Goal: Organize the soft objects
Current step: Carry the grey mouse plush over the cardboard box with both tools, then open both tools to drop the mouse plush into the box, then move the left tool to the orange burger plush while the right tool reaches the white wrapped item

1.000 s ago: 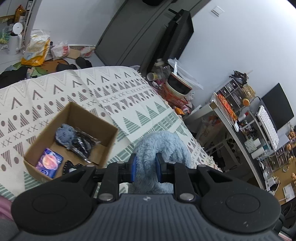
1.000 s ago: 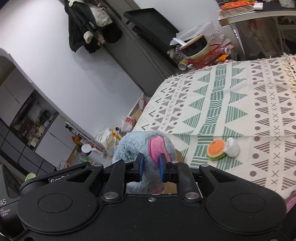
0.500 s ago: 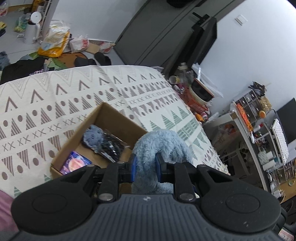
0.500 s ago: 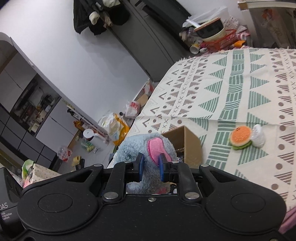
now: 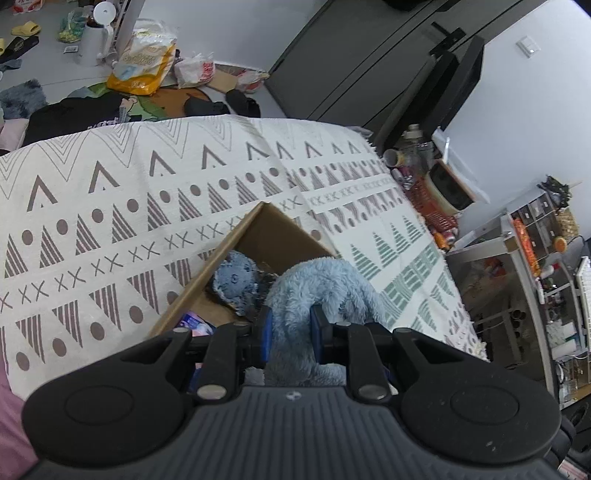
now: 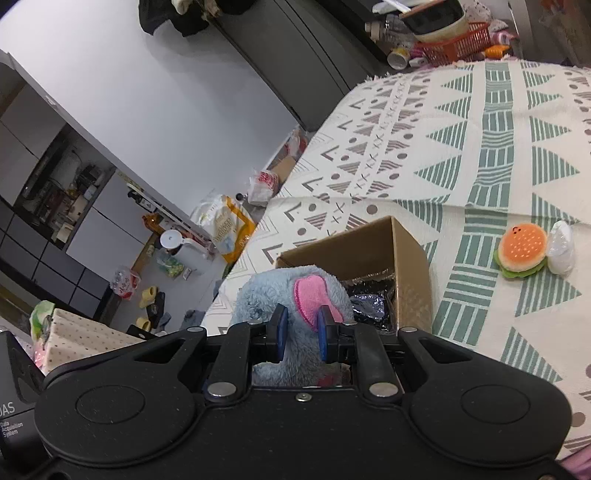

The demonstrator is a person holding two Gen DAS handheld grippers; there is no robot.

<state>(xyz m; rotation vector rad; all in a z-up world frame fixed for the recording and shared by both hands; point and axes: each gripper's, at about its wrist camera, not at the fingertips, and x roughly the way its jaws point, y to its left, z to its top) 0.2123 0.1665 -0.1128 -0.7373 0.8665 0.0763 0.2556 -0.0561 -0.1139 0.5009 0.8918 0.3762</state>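
L gripper (image 5: pixel 290 329): blue pads clamped on a fuzzy limb of the blue plush toy (image 5: pixel 321 284). R gripper (image 6: pixel 300 331): pads clamped on the same plush toy (image 6: pixel 273 295) at its pink-lined ear (image 6: pixel 311 295). Toy is held by both tools, directly over the near end of the cardboard box (image 6: pixel 410 266).

Box sits on the patterned blanket (image 5: pixel 110 206), open top. Inside, L view: a smaller blue plush (image 5: pixel 232 277) w/ a dark crinkly bag beside it, plus a purple packet (image 5: pixel 195 321) partly cut off by the gripper body. R view shows only the shiny dark bag (image 6: pixel 369 299) inside; the rest is blocked by the held toy.

R view only: burger plush (image 6: pixel 522 249) on the blanket, well apart from the box, touching a white wrapped item (image 6: pixel 561 247). L view only: desk shelving (image 5: pixel 535 240) past the blanket edge.

Floor beyond: yellow bag (image 5: pixel 144 62), white kettle (image 5: pixel 94 33), dark clothes. Toy's body below the pads is hidden in both views.
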